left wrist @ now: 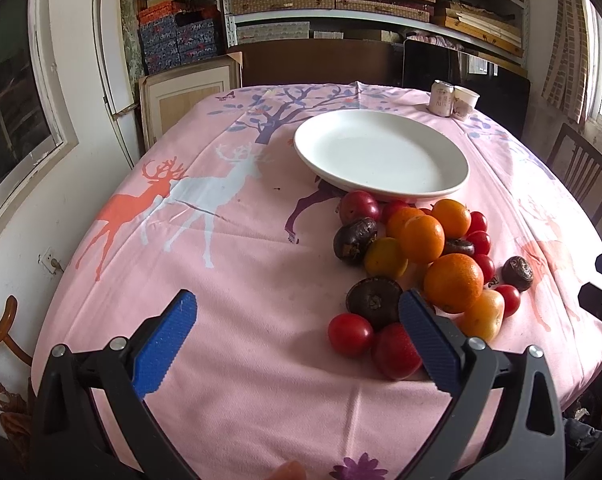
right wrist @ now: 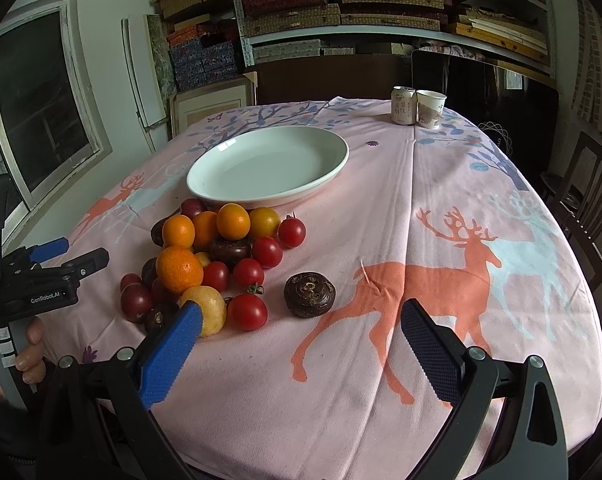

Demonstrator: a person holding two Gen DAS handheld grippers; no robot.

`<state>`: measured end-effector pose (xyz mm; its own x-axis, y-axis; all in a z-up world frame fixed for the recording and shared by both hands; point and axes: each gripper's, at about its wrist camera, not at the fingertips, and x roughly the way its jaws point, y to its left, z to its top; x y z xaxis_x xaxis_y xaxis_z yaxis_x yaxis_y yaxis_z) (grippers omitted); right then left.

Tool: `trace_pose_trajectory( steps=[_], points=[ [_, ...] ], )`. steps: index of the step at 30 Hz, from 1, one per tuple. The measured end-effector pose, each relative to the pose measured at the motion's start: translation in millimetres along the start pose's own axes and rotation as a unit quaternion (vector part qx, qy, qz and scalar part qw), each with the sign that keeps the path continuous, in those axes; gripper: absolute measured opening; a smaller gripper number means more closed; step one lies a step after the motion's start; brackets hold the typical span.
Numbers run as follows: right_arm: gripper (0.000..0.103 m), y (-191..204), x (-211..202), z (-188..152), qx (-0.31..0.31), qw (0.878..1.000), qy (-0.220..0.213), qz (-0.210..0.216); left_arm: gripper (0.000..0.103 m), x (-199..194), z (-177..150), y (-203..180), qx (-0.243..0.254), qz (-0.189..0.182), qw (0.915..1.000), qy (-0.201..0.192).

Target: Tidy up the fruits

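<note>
A pile of fruits [left wrist: 421, 256] lies on the pink deer tablecloth: oranges [left wrist: 453, 282], red cherry tomatoes [left wrist: 349, 334] and dark water chestnuts [left wrist: 375, 298]. An empty white plate [left wrist: 381, 154] stands just behind the pile. My left gripper [left wrist: 297, 316] is open and empty, its right finger beside the near fruits. In the right wrist view the pile [right wrist: 217, 256] is left of centre, the plate [right wrist: 267, 166] behind it. One water chestnut [right wrist: 309, 289] lies apart. My right gripper [right wrist: 301, 328] is open and empty, just before that chestnut.
A drinks can [right wrist: 403, 105] and a paper cup [right wrist: 430, 109] stand at the table's far edge. Wooden chairs [right wrist: 589, 200] stand at the right side. Shelves with boxes fill the back wall. The left gripper's body [right wrist: 41, 276] shows at the right wrist view's left edge.
</note>
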<state>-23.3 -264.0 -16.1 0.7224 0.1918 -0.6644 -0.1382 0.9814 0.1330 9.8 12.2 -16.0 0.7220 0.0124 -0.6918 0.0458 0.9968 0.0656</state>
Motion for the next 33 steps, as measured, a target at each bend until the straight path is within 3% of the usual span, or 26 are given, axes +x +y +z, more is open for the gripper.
trace_pose_trajectory(
  steps=[26, 28, 33],
  points=[
    [0.100, -0.1, -0.9, 0.8, -0.001, 1.000, -0.001, 0.001, 0.099, 0.1, -1.0, -0.6, 0.004, 0.003, 0.9999, 0.014],
    [0.100, -0.7, -2.5, 0.9, -0.001, 1.000, -0.002, 0.000, 0.099, -2.6, -6.4, -2.1, 0.015, -0.012, 0.9993, 0.031],
    [0.100, -5.9, -2.9, 0.1, 0.005, 1.000, -0.003, -0.001, 0.099, -5.8, -21.8, 3.3, 0.011, -0.109, 0.9929, 0.046]
  ],
)
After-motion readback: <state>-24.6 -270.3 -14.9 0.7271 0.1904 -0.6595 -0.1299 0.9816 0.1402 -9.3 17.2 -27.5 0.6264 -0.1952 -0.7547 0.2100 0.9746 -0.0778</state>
